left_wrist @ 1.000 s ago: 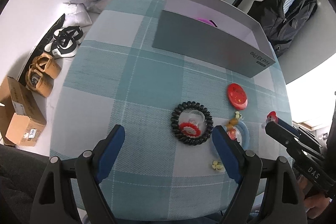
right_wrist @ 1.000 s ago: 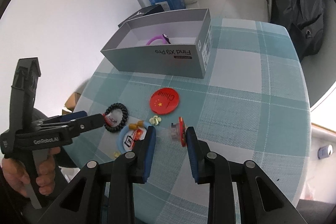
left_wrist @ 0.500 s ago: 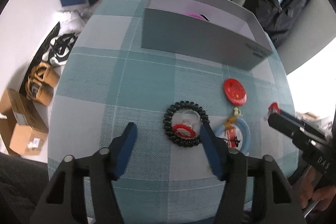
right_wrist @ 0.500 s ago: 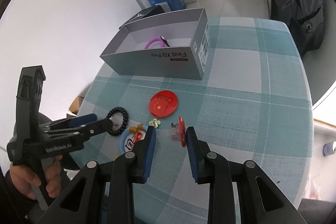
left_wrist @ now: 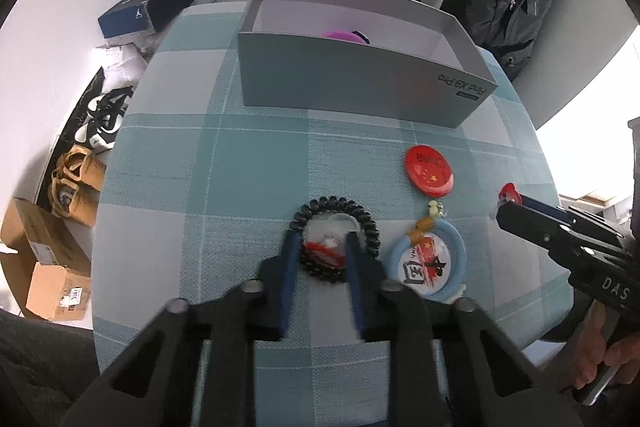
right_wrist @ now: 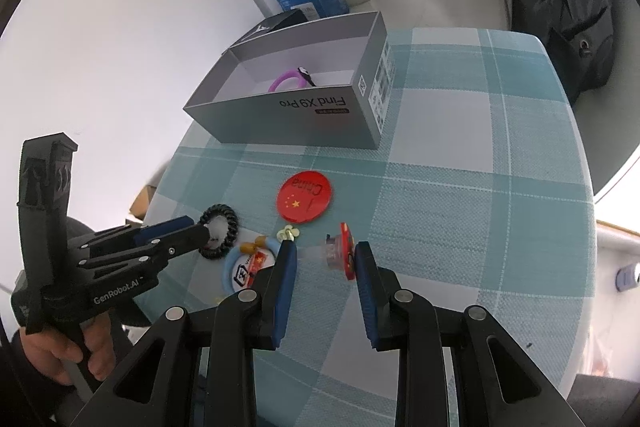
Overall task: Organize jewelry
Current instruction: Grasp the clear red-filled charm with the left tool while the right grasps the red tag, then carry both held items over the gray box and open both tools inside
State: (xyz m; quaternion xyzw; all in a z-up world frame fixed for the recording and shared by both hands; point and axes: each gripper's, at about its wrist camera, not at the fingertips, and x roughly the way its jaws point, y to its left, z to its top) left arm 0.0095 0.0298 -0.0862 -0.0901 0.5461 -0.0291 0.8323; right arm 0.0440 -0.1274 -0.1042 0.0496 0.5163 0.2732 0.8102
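Note:
A black coil hair tie (left_wrist: 336,213) lies on the checked tablecloth with a small red-and-white piece (left_wrist: 324,251) inside its ring. My left gripper (left_wrist: 322,247) points down at it. Its jaws are closing, with the coil's near arc and the red-and-white piece between the pads, which look to be touching them. From the right wrist view the left gripper (right_wrist: 202,233) has its tips at the hair tie (right_wrist: 220,231). My right gripper (right_wrist: 324,259) is shut on a red-topped clear piece (right_wrist: 340,251), which also shows as a red-topped piece (left_wrist: 509,191) at the right gripper (left_wrist: 506,205) tip.
An open grey box (left_wrist: 360,83) with a purple band (right_wrist: 286,81) stands at the back. A red round badge (left_wrist: 429,171), a blue ring with a badge (left_wrist: 428,259) and a small charm (left_wrist: 436,209) lie close by. Shoes and cardboard boxes sit on the floor at the left.
My left gripper has come forward and down onto the hair tie, and its jaws have narrowed from wide apart to close around the tie's near side. The right gripper has stayed put.

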